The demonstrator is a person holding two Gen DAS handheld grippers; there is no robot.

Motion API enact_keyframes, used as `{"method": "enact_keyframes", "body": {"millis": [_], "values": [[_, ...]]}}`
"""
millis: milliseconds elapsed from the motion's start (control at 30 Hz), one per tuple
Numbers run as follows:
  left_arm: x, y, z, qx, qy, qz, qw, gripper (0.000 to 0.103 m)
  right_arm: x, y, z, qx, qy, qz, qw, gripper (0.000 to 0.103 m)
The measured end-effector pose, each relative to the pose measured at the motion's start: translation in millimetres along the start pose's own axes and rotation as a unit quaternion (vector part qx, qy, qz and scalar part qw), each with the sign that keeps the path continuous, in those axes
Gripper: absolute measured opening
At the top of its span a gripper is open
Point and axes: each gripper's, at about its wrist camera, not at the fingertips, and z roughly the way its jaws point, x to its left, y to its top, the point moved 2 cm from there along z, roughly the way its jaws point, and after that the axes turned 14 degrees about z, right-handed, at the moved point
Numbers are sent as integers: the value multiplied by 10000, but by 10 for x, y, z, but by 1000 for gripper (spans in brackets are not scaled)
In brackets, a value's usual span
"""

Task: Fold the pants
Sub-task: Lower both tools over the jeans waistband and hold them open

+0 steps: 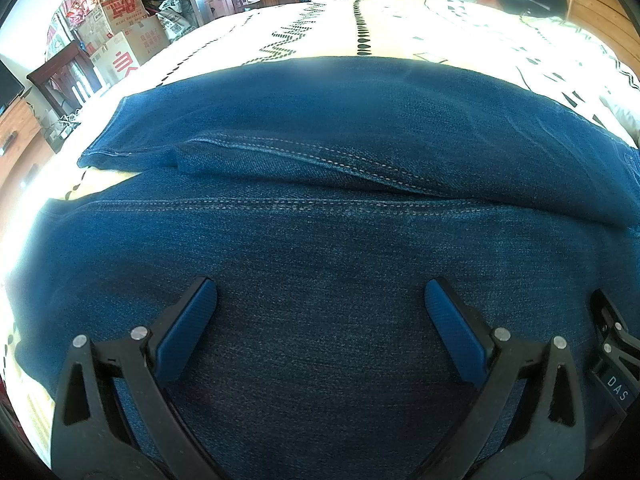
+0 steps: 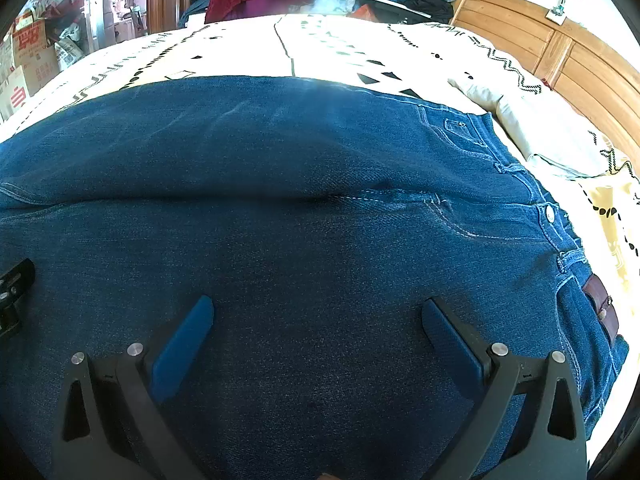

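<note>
On the patterned bedspread (image 1: 460, 28) the jeans (image 1: 320, 240) are lying flat — I'm holding my left gripper (image 1: 320, 300) and right gripper (image 2: 318, 316) over them, both spread wide, gripping nothing.

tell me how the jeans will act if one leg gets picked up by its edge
The jeans will probably droop and bend rather than stay flat: soft creases already run across them. They look thick, with doubled seams, so likely heavy for cloth. The bedspread may drag along. Both the left gripper and right gripper are open above them.
</note>
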Motion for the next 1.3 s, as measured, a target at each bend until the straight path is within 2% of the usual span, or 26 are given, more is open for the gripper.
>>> {"method": "enact_keyframes", "body": {"millis": [933,1300], "values": [[-6,-18,0,-4,-1,0,10000,103,-5,11,38,50,232,196,9995,103],[-48,60,67,-19,-56,-44,10000,103,43,6,35,44,80,110,9999,103]]}}
